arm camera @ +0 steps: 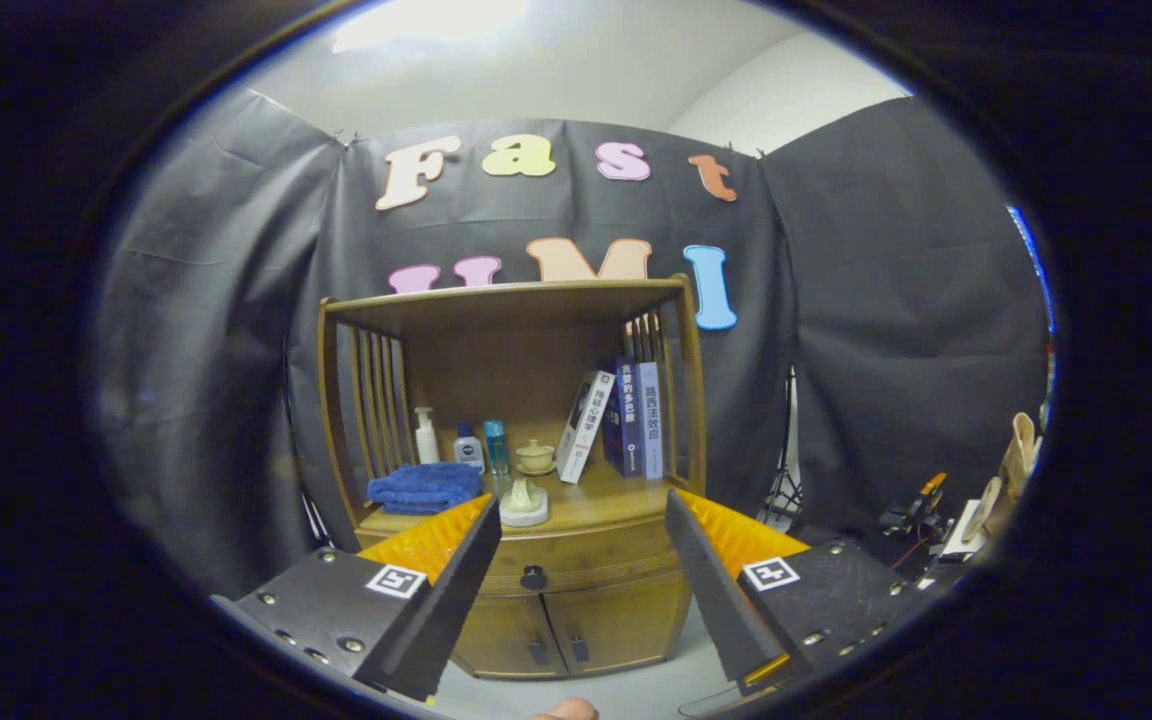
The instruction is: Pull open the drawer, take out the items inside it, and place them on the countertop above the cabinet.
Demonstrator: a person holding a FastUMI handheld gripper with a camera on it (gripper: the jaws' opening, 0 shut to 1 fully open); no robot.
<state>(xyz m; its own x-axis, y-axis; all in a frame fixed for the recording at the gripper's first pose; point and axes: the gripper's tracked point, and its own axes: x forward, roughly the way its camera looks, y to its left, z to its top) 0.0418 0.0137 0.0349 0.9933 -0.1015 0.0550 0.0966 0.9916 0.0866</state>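
A wooden cabinet stands ahead against the booth wall. Its drawer is closed, with a dark round knob on the front. Above it lies the countertop, under an open shelf frame. My gripper is open, held some way back from the cabinet, with nothing between its fingers. The knob shows in the gap between the fingers, nearer the left one. What lies inside the drawer is hidden.
On the countertop sit a folded blue towel, three small bottles, a little teapot, a pale figurine on a white base and leaning books. Two lower doors are closed. Clutter stands at the right.
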